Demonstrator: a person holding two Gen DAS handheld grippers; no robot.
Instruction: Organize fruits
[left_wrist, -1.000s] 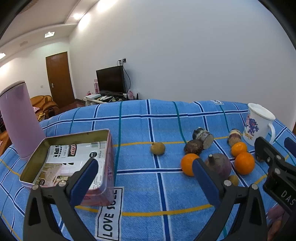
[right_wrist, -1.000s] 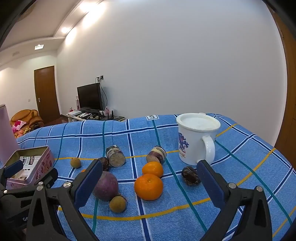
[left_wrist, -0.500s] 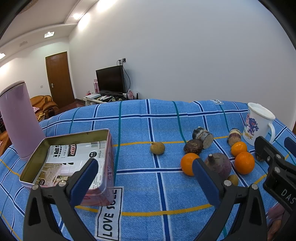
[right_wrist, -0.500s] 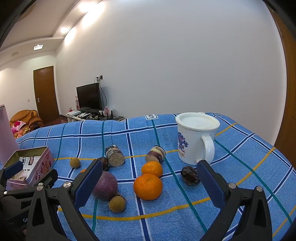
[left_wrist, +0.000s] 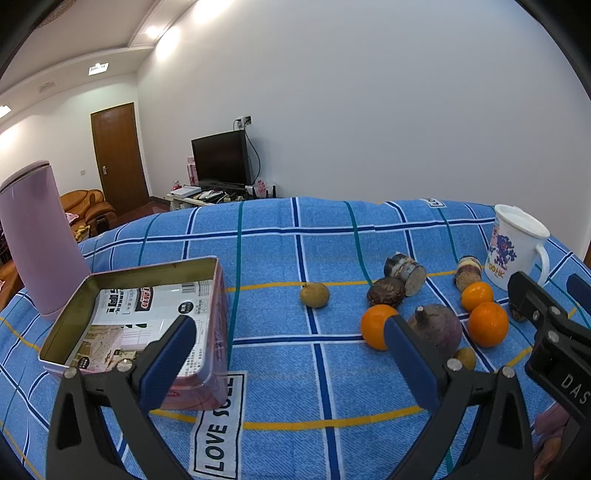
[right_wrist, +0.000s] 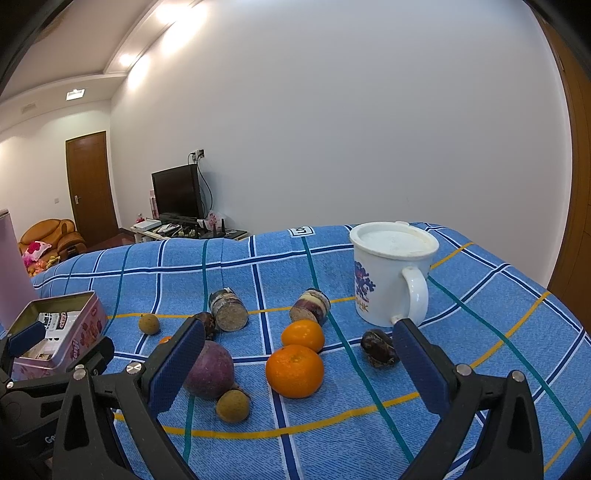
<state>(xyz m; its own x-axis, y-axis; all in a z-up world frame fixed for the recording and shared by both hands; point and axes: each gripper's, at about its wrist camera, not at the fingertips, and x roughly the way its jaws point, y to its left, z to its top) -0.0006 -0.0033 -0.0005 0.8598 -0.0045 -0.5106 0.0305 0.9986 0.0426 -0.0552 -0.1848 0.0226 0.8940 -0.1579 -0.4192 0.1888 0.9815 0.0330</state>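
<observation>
Fruits lie scattered on a blue checked cloth (left_wrist: 266, 251). Three oranges show in the left wrist view, the nearest orange (left_wrist: 375, 326) beside a purple round fruit (left_wrist: 437, 326). In the right wrist view an orange (right_wrist: 294, 370) sits centre, the purple fruit (right_wrist: 210, 370) to its left, a small tan fruit (right_wrist: 232, 405) in front. An open pink tin (left_wrist: 147, 325) stands at the left. My left gripper (left_wrist: 288, 360) is open over the cloth between tin and fruits. My right gripper (right_wrist: 295, 371) is open, its fingers framing the orange from nearer the camera.
A white mug (right_wrist: 391, 273) stands at the back right, a tall pink cylinder (left_wrist: 37, 240) at the far left. Two cut cane-like pieces (right_wrist: 229, 308) and dark chestnut-like things (right_wrist: 378, 352) lie among the fruits. Behind the table are a television, a door and a sofa.
Both views have shifted only very slightly; the right wrist view has crept a little closer to the fruits. No object has moved and both grippers stay open.
</observation>
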